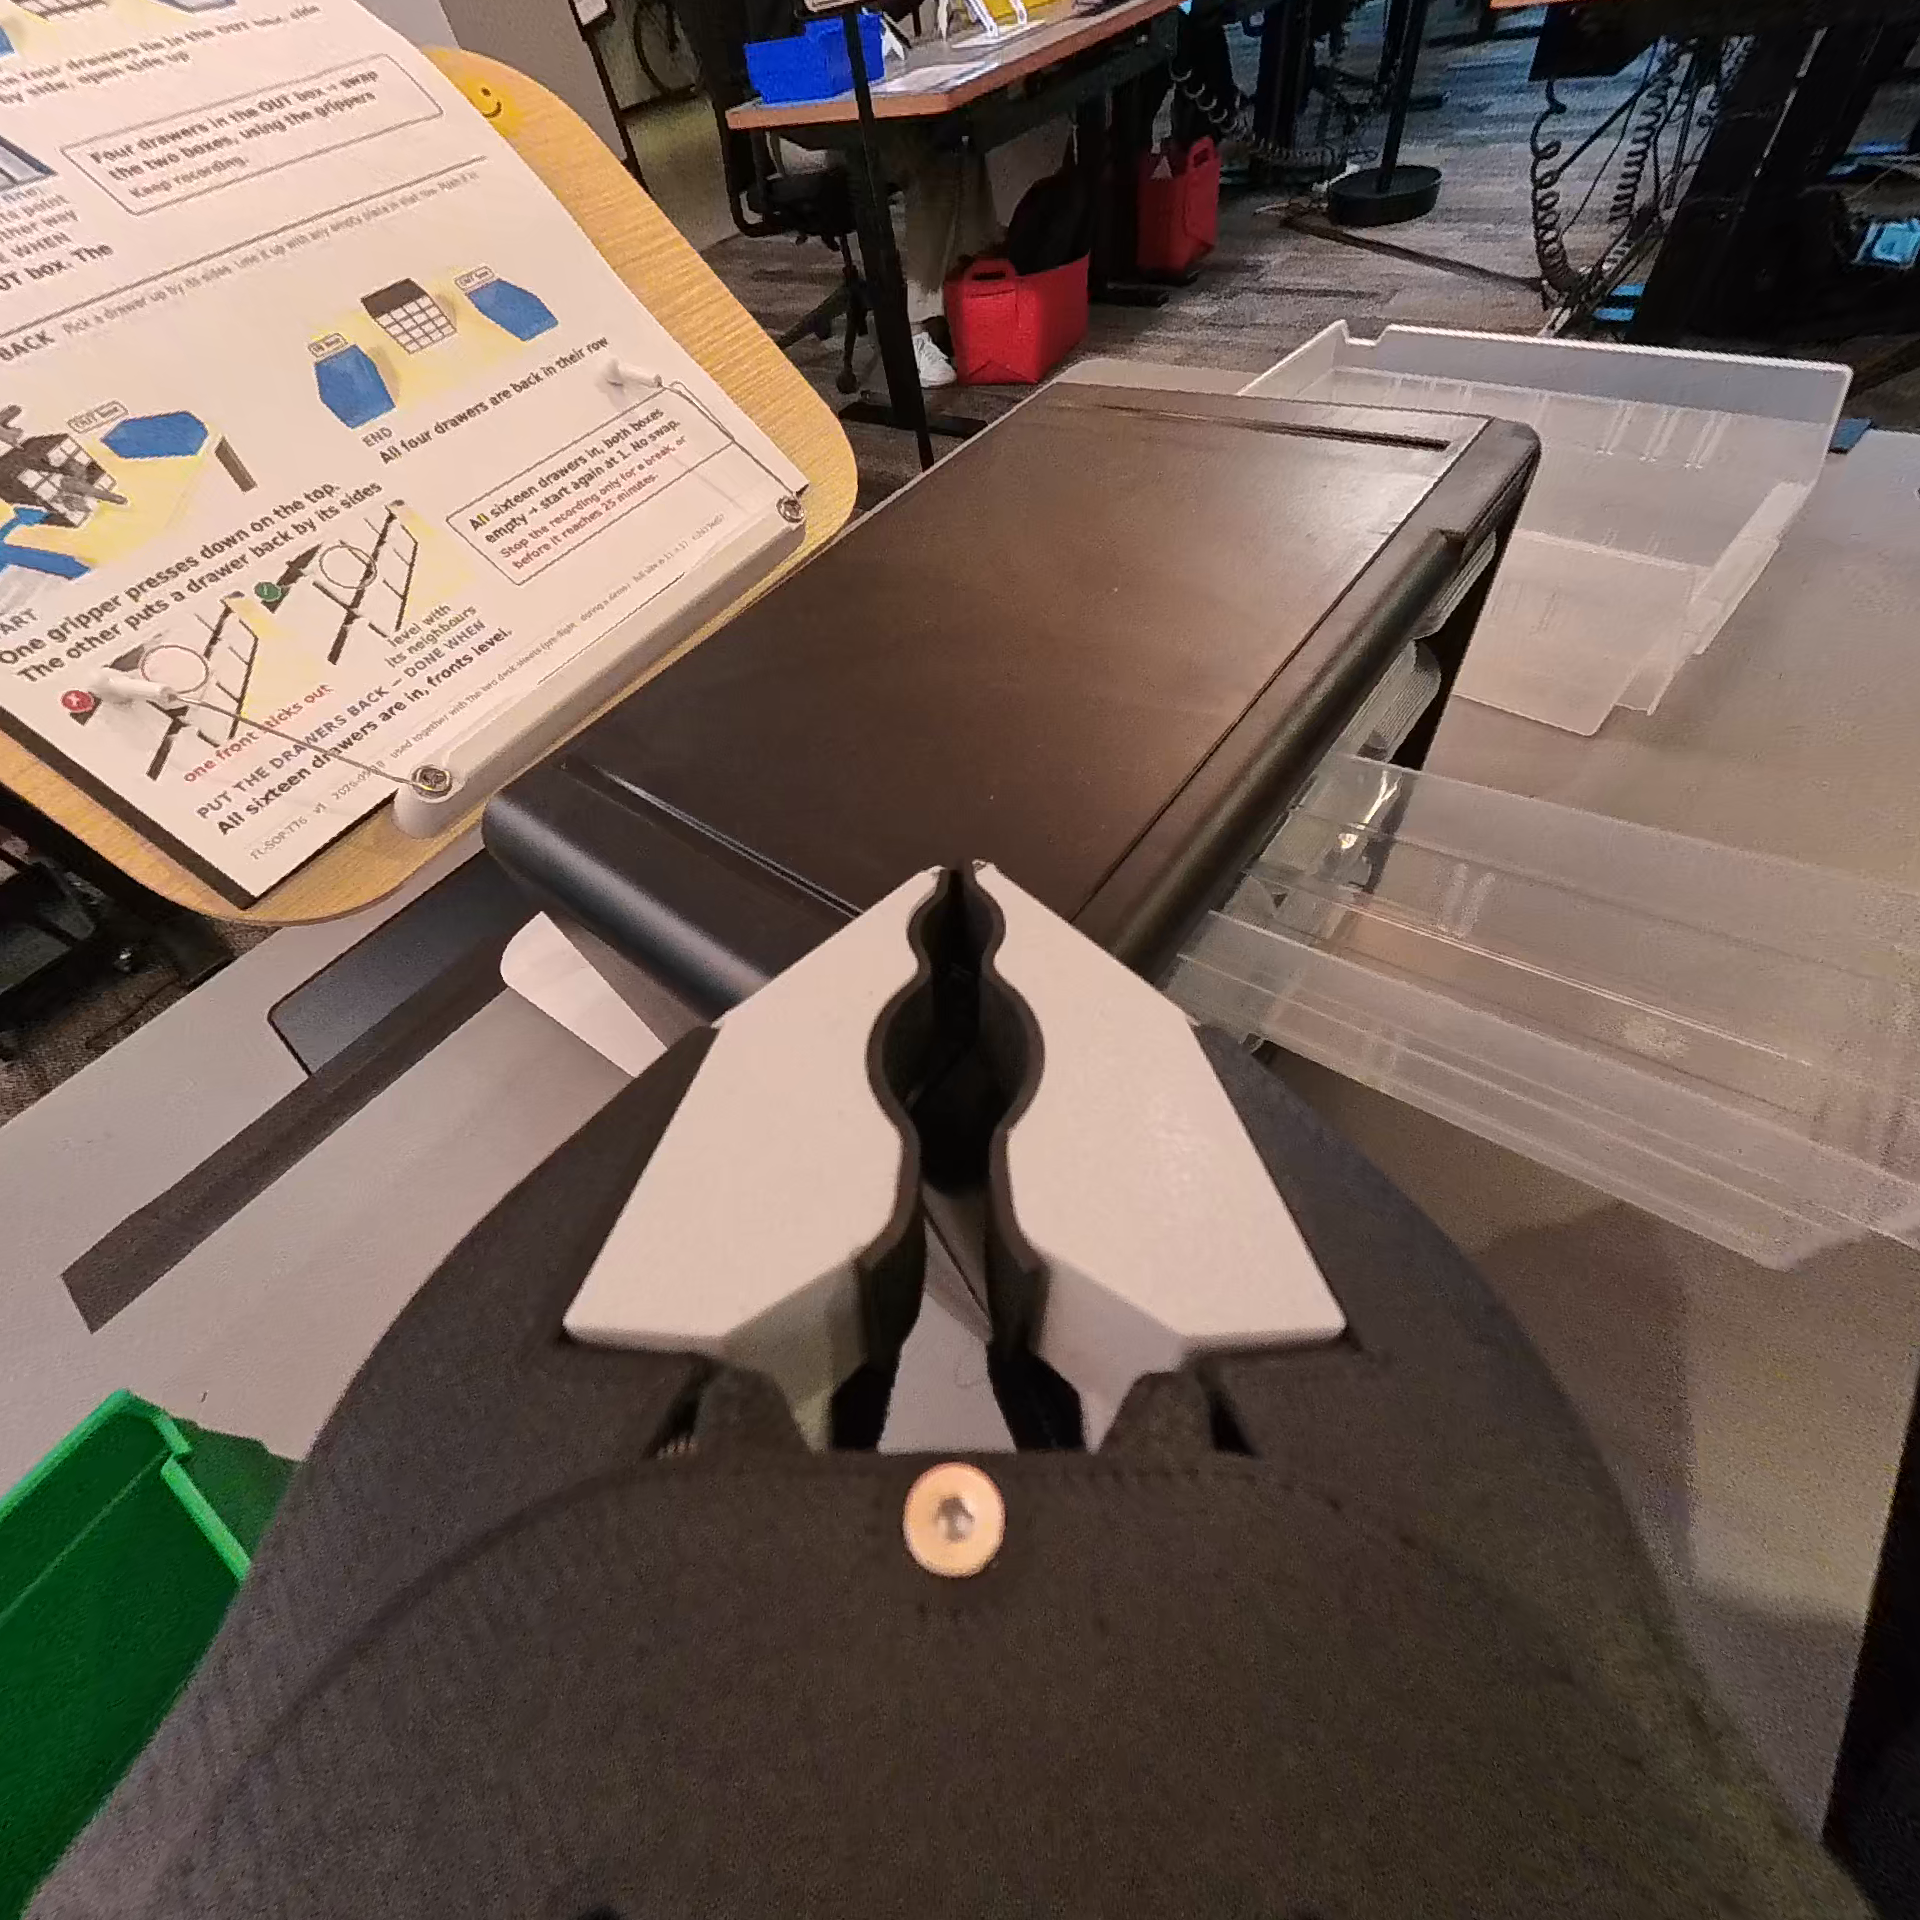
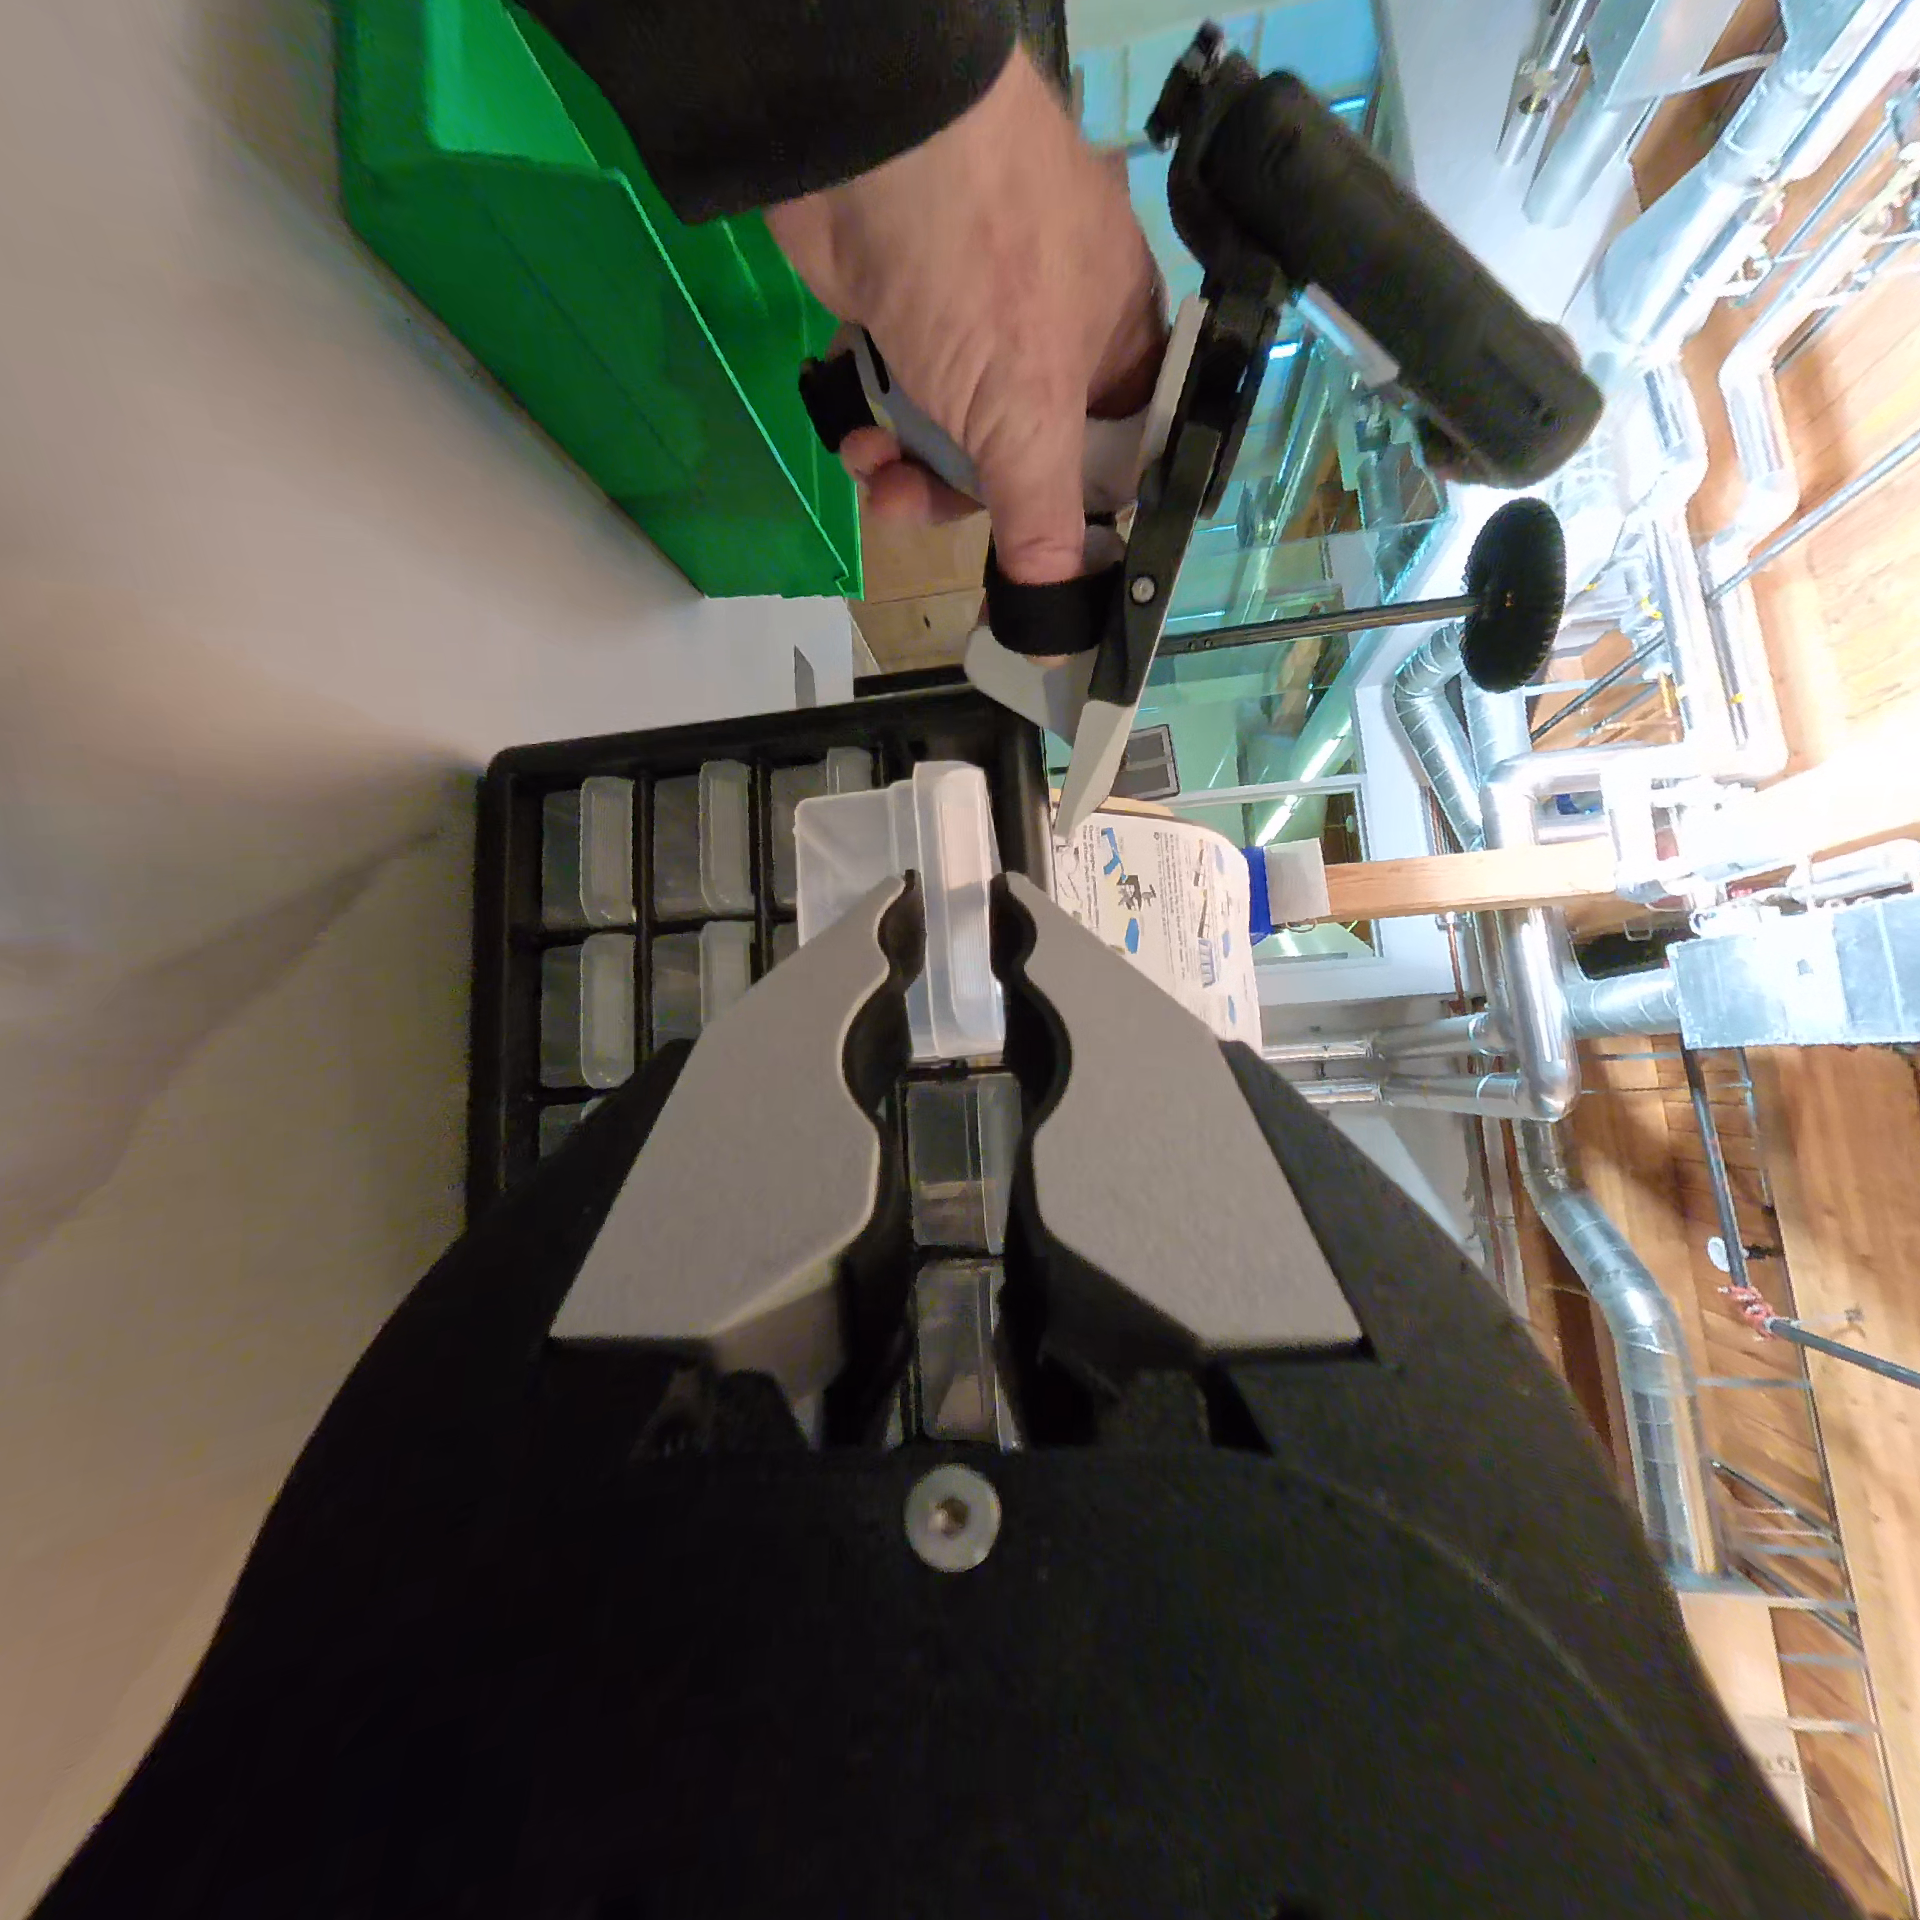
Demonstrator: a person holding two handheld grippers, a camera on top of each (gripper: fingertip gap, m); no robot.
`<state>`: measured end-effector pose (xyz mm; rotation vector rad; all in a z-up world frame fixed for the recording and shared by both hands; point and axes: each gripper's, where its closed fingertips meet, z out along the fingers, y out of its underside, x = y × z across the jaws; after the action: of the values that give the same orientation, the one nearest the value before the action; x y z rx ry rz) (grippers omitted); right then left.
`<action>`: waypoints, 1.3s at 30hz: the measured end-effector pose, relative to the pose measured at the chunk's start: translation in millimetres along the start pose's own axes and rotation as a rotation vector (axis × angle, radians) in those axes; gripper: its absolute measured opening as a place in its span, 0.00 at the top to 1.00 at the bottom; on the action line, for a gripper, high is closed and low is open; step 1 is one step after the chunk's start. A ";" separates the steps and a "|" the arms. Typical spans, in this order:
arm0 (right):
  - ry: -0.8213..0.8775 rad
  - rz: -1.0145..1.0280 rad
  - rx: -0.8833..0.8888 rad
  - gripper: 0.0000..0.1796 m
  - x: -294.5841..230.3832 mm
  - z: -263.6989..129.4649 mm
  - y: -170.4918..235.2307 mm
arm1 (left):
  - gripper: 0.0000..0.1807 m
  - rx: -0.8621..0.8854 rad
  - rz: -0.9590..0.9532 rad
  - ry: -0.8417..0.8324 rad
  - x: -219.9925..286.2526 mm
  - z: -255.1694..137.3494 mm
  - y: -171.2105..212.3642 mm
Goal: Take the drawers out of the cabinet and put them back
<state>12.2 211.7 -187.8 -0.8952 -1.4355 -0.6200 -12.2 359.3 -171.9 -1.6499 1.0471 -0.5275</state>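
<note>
Right wrist view showed the right gripper clamped on a clear plastic drawer partly out of the black grid cabinet. The left gripper, fingers together, rested on the cabinet's top.

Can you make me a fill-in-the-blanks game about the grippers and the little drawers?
1. The left gripper rests on the ____ of the black cabinet, its fingers shut.
2. The right gripper is closed on a clear ____ that sticks out of the cabinet's front.
3. The bin on the table beside the cabinet is coloured ____.
4. More clear drawers lie on the ____ beyond the cabinet.

Missing words: top; drawer; green; table
</note>
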 end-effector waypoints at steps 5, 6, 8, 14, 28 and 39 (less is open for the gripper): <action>0.032 0.027 0.026 0.99 7.3 -16.3 -11.1 | 1.00 -0.002 0.003 0.001 -0.1 0.0 0.0; 0.023 0.033 0.021 1.00 7.8 -18.8 -10.6 | 1.00 -0.002 0.003 0.000 -0.2 0.0 0.0; -0.001 0.063 0.035 1.00 5.2 -22.6 -10.6 | 1.00 -0.001 0.001 0.001 -0.2 0.0 -0.1; -0.078 0.127 0.011 1.00 -15.8 -20.7 17.8 | 1.00 -0.002 0.003 0.000 -0.2 0.0 -0.1; -0.440 0.089 -0.051 0.95 -106.9 -60.3 70.9 | 1.00 0.002 -0.001 0.001 -0.3 0.2 -0.1; -0.801 0.735 -0.352 0.58 -124.9 -82.2 110.0 | 1.00 0.002 -0.004 -0.002 0.0 0.4 -0.2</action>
<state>139.7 186.0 -320.2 -1.9777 -1.5297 0.0857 -11.7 359.6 -171.8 -1.6503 1.0413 -0.5290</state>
